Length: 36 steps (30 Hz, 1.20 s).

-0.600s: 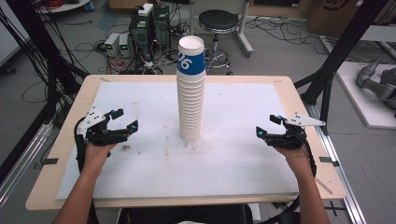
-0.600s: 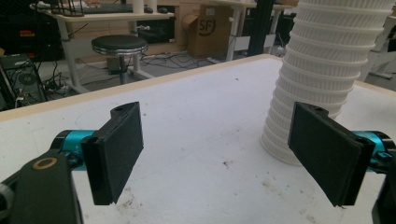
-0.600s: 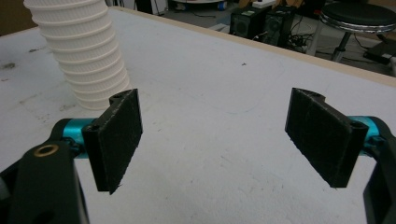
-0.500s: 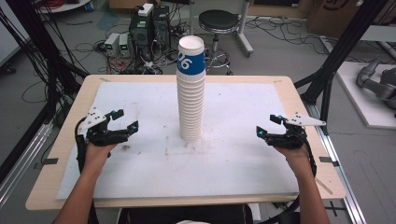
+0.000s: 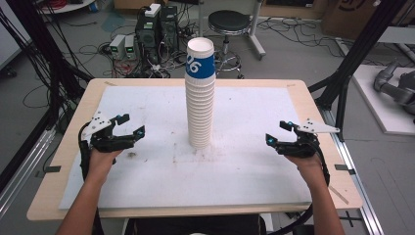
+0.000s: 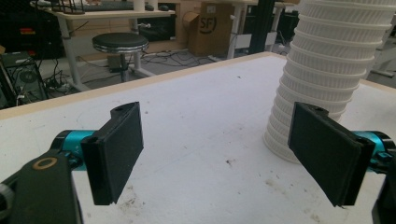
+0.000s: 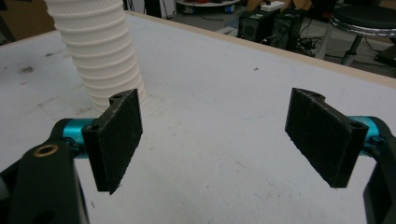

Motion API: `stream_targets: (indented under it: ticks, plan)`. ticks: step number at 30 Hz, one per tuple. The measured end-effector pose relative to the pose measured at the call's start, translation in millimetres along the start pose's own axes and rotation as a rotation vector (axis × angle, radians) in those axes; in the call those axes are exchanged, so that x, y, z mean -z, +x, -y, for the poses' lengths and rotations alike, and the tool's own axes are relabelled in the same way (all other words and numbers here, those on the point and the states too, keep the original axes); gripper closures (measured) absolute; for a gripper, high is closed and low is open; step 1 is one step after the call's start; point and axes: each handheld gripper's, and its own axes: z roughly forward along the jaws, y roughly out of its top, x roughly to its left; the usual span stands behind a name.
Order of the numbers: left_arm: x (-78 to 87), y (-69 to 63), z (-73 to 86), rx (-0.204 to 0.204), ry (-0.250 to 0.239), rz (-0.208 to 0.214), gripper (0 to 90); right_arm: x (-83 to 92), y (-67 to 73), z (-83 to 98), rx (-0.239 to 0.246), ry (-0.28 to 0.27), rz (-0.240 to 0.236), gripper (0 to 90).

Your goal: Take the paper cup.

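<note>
Nothing has visibly shifted since the earlier high view: both hands and the cup stack sit where they did.

Nearest the person, the left tongs (image 5: pixel 131 125) rest low over the left part of the white-topped wooden counter (image 5: pixel 147 176), held by the left hand (image 5: pixel 102 159). In the left gripper view the left tongs (image 6: pixel 219 154) stand wide apart, their flat black pads (image 6: pixel 120 144) empty, with bare, smudged counter between them and nothing touching either pad. The right tongs (image 5: pixel 278 133) hover over the right part of the counter, held by the right hand (image 5: pixel 306 161). In the right gripper view the right tongs (image 7: pixel 219 140) gape just as wide, with nothing between the pads (image 7: pixel 119 140) and nothing in contact with them.

Farther in, near the middle of the counter, the tall stack of white ribbed paper cups (image 5: pixel 199 107) stands upright, its topmost cup wearing a blue band with white figures. It is well apart from both tongs, roughly between them. The stack shows behind the right-hand pad in the left gripper view (image 6: pixel 322 70) and behind the left-hand pad in the right gripper view (image 7: pixel 100 51).

Beyond the counter's far edge, a round black stool (image 5: pixel 229 22) stands on the grey floor.
</note>
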Motion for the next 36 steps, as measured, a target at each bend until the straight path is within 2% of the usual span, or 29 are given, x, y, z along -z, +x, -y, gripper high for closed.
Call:
stream_targets:
  ticks: [2,4,8,12,13,20,23,24,25,26,27,36]
  plan:
    - [0.4,-0.4,-0.3,0.002,-0.004,0.000,18.2,-0.2,1.3,-2.3,-0.001,-0.010,-0.006,19.2]
    - [1.1,-1.3,-0.9,0.000,-0.007,0.004,18.1,-0.5,7.4,-10.9,-0.005,-0.035,-0.034,19.2]
    - [1.3,-2.8,-2.2,-0.009,-0.002,0.012,18.1,-5.2,17.3,-23.2,0.018,-0.044,-0.066,19.2]
    - [0.9,-2.7,-1.1,0.001,0.001,0.012,18.1,-9.9,24.9,-36.1,0.039,-0.057,-0.099,19.2]
    - [0.5,-2.6,-0.7,0.001,0.009,0.015,18.1,-14.0,29.2,-47.4,0.053,-0.072,-0.123,19.2]
    - [-1.6,-3.6,0.5,-0.001,0.014,0.021,18.2,-29.3,41.2,-90.0,0.115,-0.084,-0.185,19.2]
    - [-2.7,-3.1,1.4,0.005,0.023,0.020,18.1,-37.9,47.1,-109.3,0.123,-0.097,-0.223,19.2]
    - [-2.7,-3.1,1.4,0.005,0.023,0.020,18.2,-37.9,47.1,-109.3,0.123,-0.097,-0.223,19.2]
    - [-2.5,-3.0,1.2,0.004,0.024,0.021,18.1,-45.1,51.6,-120.9,0.140,-0.099,-0.236,19.2]
    - [-2.5,-3.0,1.2,0.004,0.024,0.021,18.2,-45.1,51.6,-120.9,0.140,-0.099,-0.236,19.2]
    - [-2.9,-3.2,1.5,0.006,0.023,0.021,18.2,-53.2,57.5,-131.7,0.152,-0.104,-0.255,19.2]
    - [-4.5,-3.2,3.3,0.020,0.029,0.028,18.1,-81.5,74.1,-156.0,0.165,-0.115,-0.311,19.2]
